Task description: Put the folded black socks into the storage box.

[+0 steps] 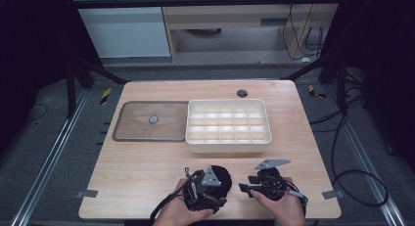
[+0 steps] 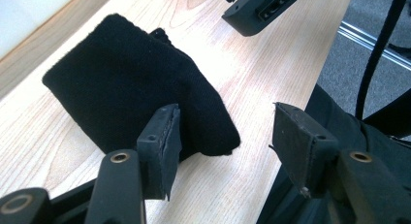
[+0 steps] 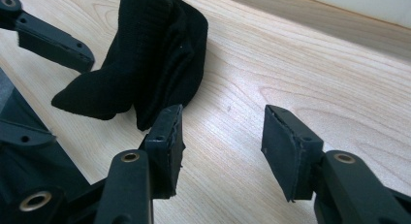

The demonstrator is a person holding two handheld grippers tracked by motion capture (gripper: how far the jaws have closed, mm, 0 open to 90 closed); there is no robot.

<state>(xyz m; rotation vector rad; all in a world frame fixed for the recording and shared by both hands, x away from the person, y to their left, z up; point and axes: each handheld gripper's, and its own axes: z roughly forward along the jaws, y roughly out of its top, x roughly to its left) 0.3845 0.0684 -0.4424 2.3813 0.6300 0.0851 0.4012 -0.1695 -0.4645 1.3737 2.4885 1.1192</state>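
A folded black cloth (image 1: 221, 178), sock-like in its knit, lay on the wooden table (image 1: 147, 157) near the person's edge, between the two grippers and well short of the white divided tray (image 1: 228, 146). The left gripper (image 1: 222, 187) sat just beside the cloth with its jaws partly apart; in the left gripper view the cloth (image 2: 131, 88) lay ahead of the left gripper (image 2: 225, 136), one pad (image 2: 165, 136) at its near edge, and nothing was clamped between the pads. The right gripper (image 1: 243, 188) rested on the table just right of the cloth, jaws likewise partly spread and empty; in the right gripper view the cloth (image 3: 145, 64) stood slightly up off the wood, left of the right gripper (image 3: 223, 134), with bare table between the pads. Left of the tray lay a flat transparent lid (image 1: 151, 121) with a small round knob. No brand, label or writing could be read anywhere.
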